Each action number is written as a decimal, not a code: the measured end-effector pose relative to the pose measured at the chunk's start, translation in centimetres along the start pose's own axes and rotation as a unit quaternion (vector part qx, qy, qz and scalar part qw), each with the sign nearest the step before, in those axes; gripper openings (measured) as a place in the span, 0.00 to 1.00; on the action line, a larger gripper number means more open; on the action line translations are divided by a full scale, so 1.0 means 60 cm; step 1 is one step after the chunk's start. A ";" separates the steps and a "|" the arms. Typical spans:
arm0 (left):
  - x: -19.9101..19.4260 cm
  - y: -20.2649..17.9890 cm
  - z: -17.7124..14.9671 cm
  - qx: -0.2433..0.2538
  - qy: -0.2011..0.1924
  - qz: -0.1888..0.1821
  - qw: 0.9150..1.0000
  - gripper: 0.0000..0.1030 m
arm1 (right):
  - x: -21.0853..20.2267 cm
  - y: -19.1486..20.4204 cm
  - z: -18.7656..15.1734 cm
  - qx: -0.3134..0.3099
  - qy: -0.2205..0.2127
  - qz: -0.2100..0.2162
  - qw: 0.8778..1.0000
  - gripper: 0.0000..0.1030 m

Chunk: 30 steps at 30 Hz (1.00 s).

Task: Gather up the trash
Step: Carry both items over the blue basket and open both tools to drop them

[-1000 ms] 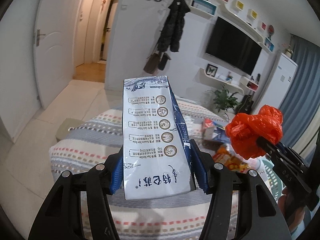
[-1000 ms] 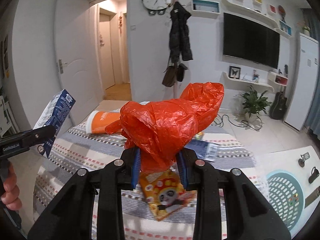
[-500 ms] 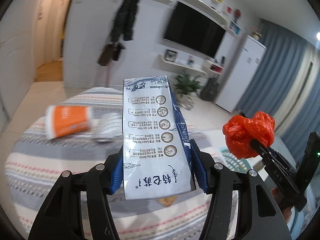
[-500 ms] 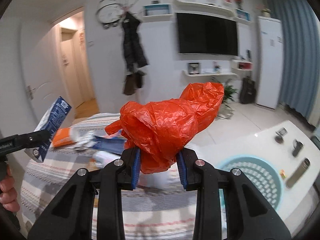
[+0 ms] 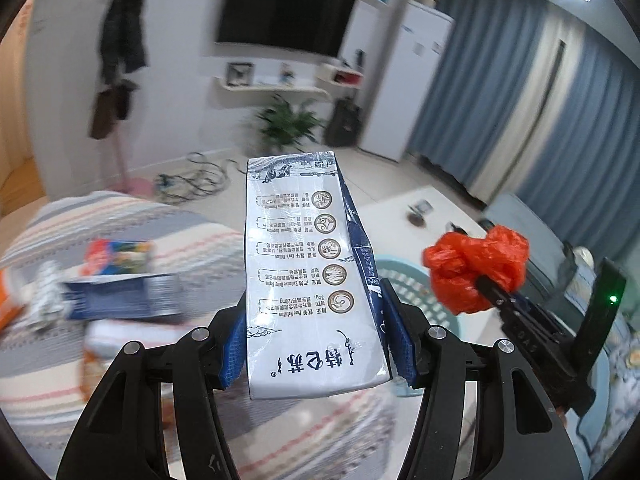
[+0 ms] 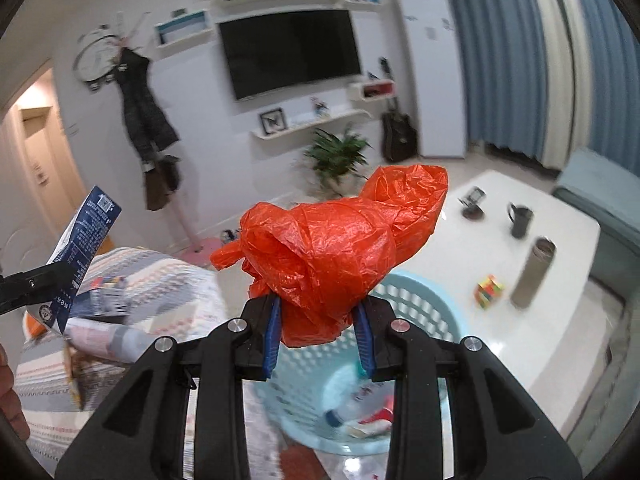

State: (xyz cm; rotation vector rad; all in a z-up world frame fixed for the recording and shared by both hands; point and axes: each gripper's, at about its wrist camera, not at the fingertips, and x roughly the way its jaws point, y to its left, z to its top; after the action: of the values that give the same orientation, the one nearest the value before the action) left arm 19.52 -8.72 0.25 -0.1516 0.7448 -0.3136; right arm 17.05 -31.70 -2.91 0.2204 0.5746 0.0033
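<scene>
Left wrist view: my left gripper (image 5: 316, 344) clamps the milk carton (image 5: 308, 276) above the striped bed's (image 5: 120, 232) edge. Right wrist view: my right gripper (image 6: 318, 336) grips the orange plastic bag (image 6: 332, 248) over the blue basket (image 6: 420, 300). I judge releasing comes next.

A striped bedspread (image 5: 192, 236) carries blurred litter: a dark blue carton (image 5: 120, 294) lying flat, a colourful packet (image 5: 120, 252) just behind it, and a white wrapper (image 6: 108, 340). The white table (image 6: 560, 320) beside it holds 1 steel flask (image 6: 534, 272), 1 dark mug (image 6: 520, 220) and a small colourful cube (image 6: 490, 290).
</scene>
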 end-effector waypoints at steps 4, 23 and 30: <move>0.080 -0.047 -0.006 0.021 0.040 -0.027 0.999 0.55 | 0.038 -0.044 -0.017 0.027 0.036 -0.026 0.999 0.28; 0.215 -0.070 -0.081 0.033 0.139 -0.070 0.987 0.61 | 0.147 -0.107 -0.087 0.071 0.168 -0.048 0.982 0.46; 0.148 -0.051 -0.085 0.037 0.108 -0.062 0.992 0.62 | 0.116 -0.079 -0.077 0.064 0.158 -0.039 0.985 0.46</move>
State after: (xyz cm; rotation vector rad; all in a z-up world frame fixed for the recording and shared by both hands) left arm 21.48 -14.68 -8.38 -0.0958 0.9379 -0.4813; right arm 20.12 -34.92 -11.39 0.3254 0.9008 -0.0756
